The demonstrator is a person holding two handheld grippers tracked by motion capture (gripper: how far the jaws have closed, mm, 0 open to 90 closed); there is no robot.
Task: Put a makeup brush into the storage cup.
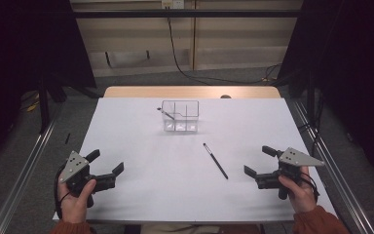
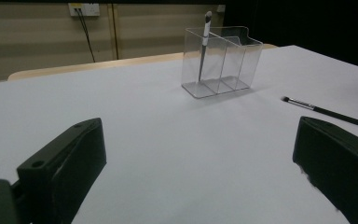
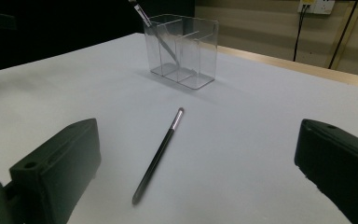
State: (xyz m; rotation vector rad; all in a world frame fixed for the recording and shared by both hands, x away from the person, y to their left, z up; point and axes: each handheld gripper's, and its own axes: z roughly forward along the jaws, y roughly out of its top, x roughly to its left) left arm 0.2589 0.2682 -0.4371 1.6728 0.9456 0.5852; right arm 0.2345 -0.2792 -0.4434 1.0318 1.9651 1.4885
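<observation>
So the brush [image 3: 161, 154] lies flat on the worktop just ahead of the right gripper [image 1: 262, 163], both grippers spread wide and empty. Looks light, thin, stiff, probably rolls; I'd pinch mid-handle, away from the bristles.

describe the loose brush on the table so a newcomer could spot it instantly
On the white table, look in front of the clear three-slot organizer, towards the right gripper. A thin black makeup brush lies flat there; the other brush stands tilted inside the organizer.
</observation>
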